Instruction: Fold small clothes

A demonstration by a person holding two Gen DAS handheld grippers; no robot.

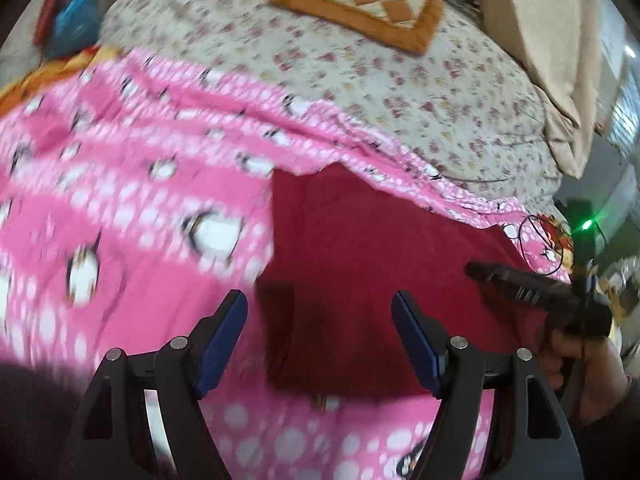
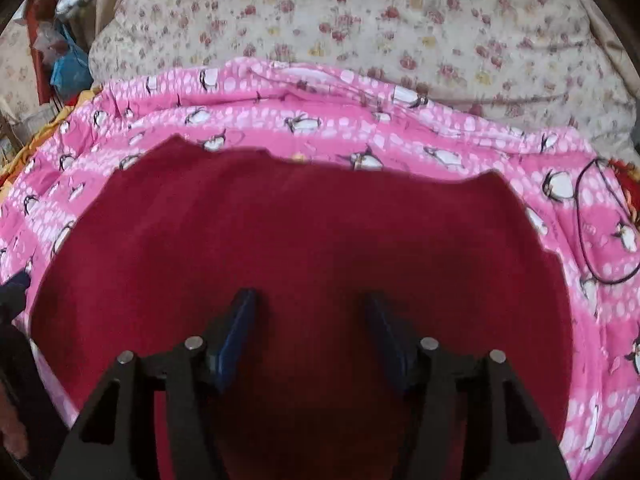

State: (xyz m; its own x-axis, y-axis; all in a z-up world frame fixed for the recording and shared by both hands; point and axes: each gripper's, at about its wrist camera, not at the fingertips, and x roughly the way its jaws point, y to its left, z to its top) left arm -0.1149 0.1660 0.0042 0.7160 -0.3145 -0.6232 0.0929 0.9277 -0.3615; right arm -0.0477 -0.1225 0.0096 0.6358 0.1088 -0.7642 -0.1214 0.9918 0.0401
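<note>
Hovering over the bed, both tools are free of cloth right now. The red garment lies spread flat on the pink penguin sheet, its far edge wavy and its corners poking up a little, and that flat lie looks deliberate: a smooth cloth gives clean edges to fold along. The right gripper sits low over the middle of the near part of the garment, jaws standing apart with only flat red fabric showing between the blue pads; nothing is pinched there, so this reads as a let-go or a pause, not a hold. From the left wrist view, the left gripper is also spread wide and empty, aimed at the garment's left edge where red meets pink, which is a sensible spot to go for a side or corner. The picture there is smeared, so fine detail of that edge is hard to read. The person's hand shows at the right of that view, wrapped round the other tool's handle. Beyond the pink sheet lies a floral quilt, with an orange checked cushion on it, well clear of the work. My read: the fold is barely begun, and a fresh grasp on an edge comes next.
</note>
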